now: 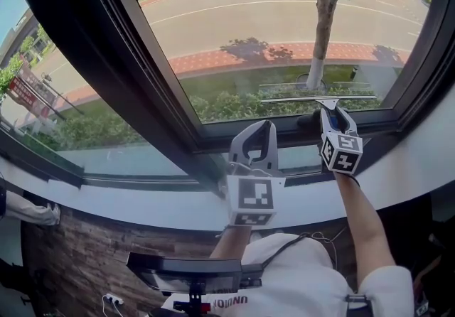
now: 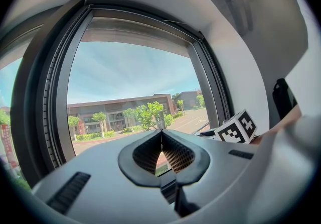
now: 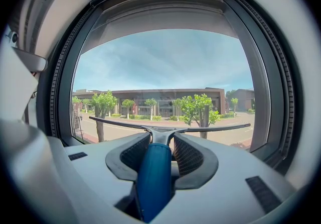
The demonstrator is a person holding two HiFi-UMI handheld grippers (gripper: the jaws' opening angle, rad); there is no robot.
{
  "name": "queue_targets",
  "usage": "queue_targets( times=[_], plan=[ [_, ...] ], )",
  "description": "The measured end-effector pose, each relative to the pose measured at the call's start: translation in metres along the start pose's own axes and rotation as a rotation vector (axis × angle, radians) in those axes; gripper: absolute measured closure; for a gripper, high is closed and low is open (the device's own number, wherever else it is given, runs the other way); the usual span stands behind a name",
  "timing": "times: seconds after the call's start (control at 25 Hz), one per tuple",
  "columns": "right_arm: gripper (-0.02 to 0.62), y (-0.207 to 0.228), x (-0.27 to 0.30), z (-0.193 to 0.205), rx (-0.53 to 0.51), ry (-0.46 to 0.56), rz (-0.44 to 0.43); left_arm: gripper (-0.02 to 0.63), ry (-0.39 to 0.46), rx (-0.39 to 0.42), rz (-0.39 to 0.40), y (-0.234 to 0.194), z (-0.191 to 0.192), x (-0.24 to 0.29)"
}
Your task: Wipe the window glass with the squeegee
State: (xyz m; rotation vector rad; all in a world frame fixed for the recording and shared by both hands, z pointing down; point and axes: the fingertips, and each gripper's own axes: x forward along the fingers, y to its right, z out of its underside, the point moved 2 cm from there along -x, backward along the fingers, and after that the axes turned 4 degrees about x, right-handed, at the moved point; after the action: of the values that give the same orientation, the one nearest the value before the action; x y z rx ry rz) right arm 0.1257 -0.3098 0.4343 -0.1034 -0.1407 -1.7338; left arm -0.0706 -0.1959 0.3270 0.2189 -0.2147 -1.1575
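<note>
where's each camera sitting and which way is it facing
Head view: on the person's head, looking steeply down at the sill and window; both arms, the left tool and the right tool show.
Left gripper view: on the left tool, looking along its shut, empty jaws at the window; the right tool's cube shows at right.
Right gripper view: on the right tool, looking along jaws shut on the squeegee at the window.
Shared: both gripper views face the same window.

Bright daylight floods through the window (image 1: 284,38); gripper views show fisheye distortion.
</note>
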Motion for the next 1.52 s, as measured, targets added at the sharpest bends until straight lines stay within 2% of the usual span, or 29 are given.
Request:
queue_targets(
  times=[0.32, 1.24, 1.52],
  plan=[
    [0.445, 0.005, 0.002, 0.013, 0.041, -0.028, 0.001, 0.603, 0.001, 0.0, -0.001, 0.0, 0.002, 0.001],
    [0.445, 0.01, 0.002, 0.031, 0.043, -0.08, 0.011, 0.603, -0.006, -0.005, -0.006, -0.003, 0.006, -0.001],
    [0.445, -0.002, 0.02, 0.047, 0.018, -0.058, 0.028, 0.603, 0.005, -0.016, -0.003, -0.017, 0.034, 0.006]
  ],
)
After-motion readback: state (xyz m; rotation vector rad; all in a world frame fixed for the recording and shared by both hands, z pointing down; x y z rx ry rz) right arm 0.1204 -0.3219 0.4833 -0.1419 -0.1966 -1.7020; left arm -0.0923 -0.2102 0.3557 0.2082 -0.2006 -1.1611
